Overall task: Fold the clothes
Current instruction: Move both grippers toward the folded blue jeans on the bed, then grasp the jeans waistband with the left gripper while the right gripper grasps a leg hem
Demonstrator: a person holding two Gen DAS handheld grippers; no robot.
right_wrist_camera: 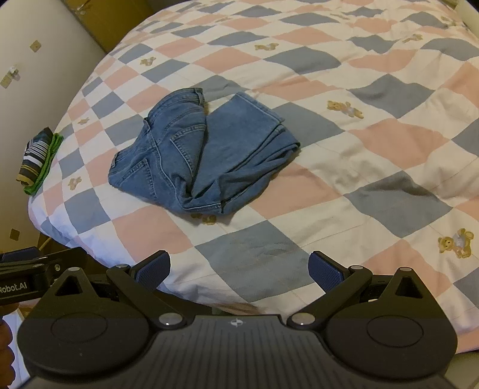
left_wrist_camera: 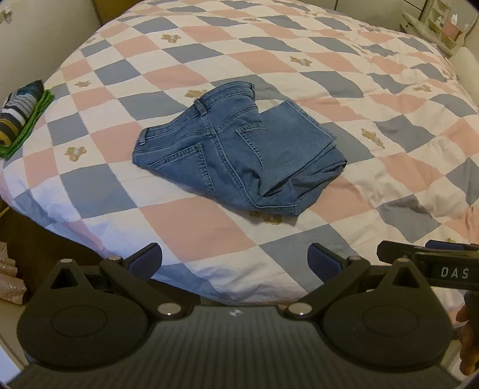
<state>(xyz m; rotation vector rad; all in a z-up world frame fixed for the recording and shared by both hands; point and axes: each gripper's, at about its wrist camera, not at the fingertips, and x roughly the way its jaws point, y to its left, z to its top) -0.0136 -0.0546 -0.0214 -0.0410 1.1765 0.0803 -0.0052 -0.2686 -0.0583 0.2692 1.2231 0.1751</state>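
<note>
Checkered quilt [left_wrist_camera: 191,227], rumpled denim jeans [left_wrist_camera: 239,149], tongs [left_wrist_camera: 235,258] spread

Right gripper [left_wrist_camera: 425,254] body reads "DAS" — left gripper [right_wrist_camera: 39,263] body reads "Robot.AI", start cut off.

Checkered quilted bed [left_wrist_camera: 209,233], perhaps shelving [left_wrist_camera: 440,27]

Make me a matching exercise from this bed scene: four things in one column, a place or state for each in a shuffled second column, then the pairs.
Things:
1. jeans
2. folded striped clothes
3. left gripper
4. checkered quilt

Places or states:
A. open, holding nothing
B. covers the bed
C. roughly folded, middle of the bed
D. at the bed's left edge

Pairs: 1-C, 2-D, 3-A, 4-B
</note>
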